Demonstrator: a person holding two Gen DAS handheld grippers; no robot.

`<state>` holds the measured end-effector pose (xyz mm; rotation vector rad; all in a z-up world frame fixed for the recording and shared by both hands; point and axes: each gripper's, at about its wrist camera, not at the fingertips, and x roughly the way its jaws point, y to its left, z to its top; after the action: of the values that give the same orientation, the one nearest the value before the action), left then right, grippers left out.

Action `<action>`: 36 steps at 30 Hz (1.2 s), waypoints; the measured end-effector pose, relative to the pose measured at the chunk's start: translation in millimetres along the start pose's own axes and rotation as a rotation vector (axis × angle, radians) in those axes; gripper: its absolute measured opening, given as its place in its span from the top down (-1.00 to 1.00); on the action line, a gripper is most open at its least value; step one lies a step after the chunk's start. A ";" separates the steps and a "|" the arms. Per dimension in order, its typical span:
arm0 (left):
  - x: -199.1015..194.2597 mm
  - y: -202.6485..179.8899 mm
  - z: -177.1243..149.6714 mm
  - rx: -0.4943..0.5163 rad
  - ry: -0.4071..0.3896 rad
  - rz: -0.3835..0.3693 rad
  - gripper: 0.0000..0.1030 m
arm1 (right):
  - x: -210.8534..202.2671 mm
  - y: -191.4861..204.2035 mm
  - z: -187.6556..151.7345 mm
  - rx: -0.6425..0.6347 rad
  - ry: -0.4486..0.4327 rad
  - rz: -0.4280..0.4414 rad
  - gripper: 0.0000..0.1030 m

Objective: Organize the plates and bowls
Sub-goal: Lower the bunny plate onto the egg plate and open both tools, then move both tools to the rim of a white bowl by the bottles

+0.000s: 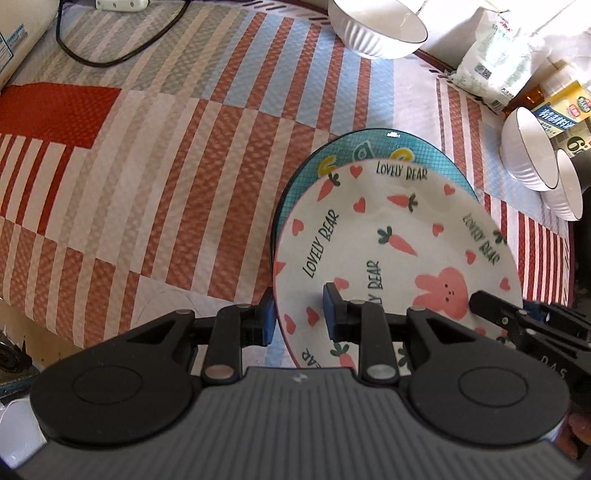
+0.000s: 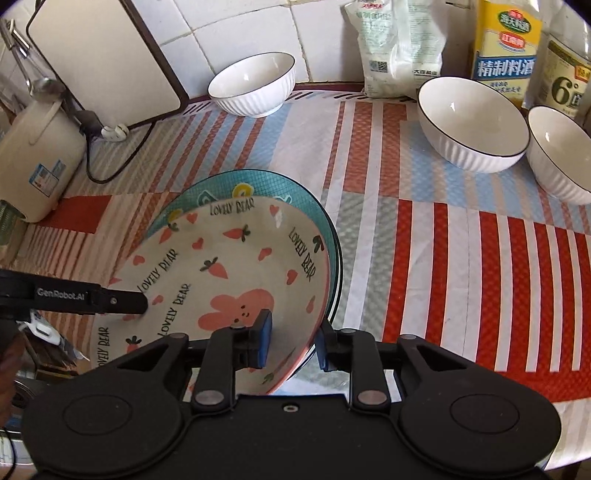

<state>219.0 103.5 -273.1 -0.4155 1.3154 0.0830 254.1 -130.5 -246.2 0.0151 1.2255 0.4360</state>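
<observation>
A white plate with pink bunny, carrots and "LOVELY BEAR" [image 1: 391,243] [image 2: 229,266] lies tilted on top of a teal grid-pattern plate [image 1: 369,147] [image 2: 258,184] on the striped tablecloth. My left gripper [image 1: 301,314] straddles the stack's left rim, one pad over the white plate, one outside. My right gripper [image 2: 295,339] straddles the right rim the same way. Both look closed on the plates' rim. Three white ribbed bowls stand apart: one at the back [image 2: 253,83] [image 1: 376,27], two at the right [image 2: 472,123] [image 2: 561,151] [image 1: 528,151].
A cutting board [image 2: 99,59] leans on the tiled wall, with a cream kettle [image 2: 37,162] and black cord [image 2: 110,166] at left. A white bag [image 2: 399,48], yellow carton [image 2: 506,48] and bottle [image 2: 565,81] stand at the back right. The striped cloth [image 1: 147,184] covers the table.
</observation>
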 end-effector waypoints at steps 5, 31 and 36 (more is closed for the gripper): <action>4.5 1.4 2.5 -0.012 -0.004 0.035 0.53 | 8.3 5.0 4.8 -0.066 -0.019 0.003 0.38; -63.7 -59.3 -7.4 0.137 -0.175 0.056 0.33 | -32.0 2.6 -7.4 -0.248 -0.193 -0.080 0.10; -98.1 -84.4 -17.2 0.228 -0.230 0.002 0.33 | -72.0 -13.9 -9.9 -0.229 -0.272 -0.100 0.10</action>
<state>202.1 36.7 -162.2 -0.2031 1.0837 -0.0172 230.3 -169.3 -187.9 -0.1771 0.9002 0.4686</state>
